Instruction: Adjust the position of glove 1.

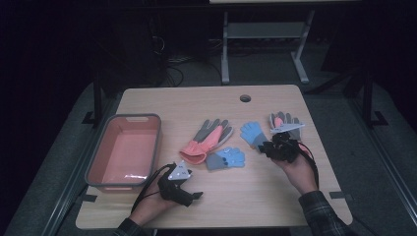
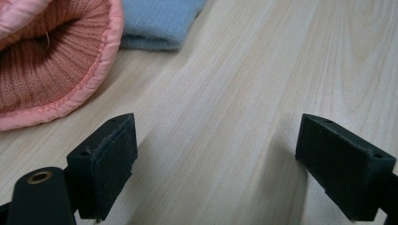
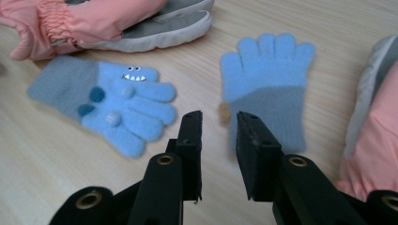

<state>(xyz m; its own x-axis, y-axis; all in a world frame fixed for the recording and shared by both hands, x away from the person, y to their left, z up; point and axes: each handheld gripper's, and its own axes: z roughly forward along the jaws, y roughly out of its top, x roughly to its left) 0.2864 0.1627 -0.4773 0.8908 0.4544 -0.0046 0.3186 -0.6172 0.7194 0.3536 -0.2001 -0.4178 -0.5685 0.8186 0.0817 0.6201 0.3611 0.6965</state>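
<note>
Two pairs of gloves lie mid-table. A pink and grey glove (image 1: 206,136) lies beside a small blue glove (image 1: 226,158) with a toothy face (image 3: 117,103). Its plain-backed blue partner (image 1: 252,132) (image 3: 267,79) lies further right, next to the second pink and grey glove (image 1: 287,119). My right gripper (image 1: 268,146) hovers just short of the plain blue glove's cuff; its jaws (image 3: 219,117) stand a narrow gap apart with nothing between them. My left gripper (image 1: 186,172) (image 2: 218,136) is wide open over bare wood, close to the pink glove's cuff (image 2: 42,65) and the blue cuff (image 2: 159,23).
A pink bin with a grey rim (image 1: 156,142) stands empty at the table's left side. A cable hole (image 1: 245,98) sits near the far edge. Black cables trail from both grippers toward the near edge. Beyond the table is a dark floor with a desk frame (image 1: 225,59).
</note>
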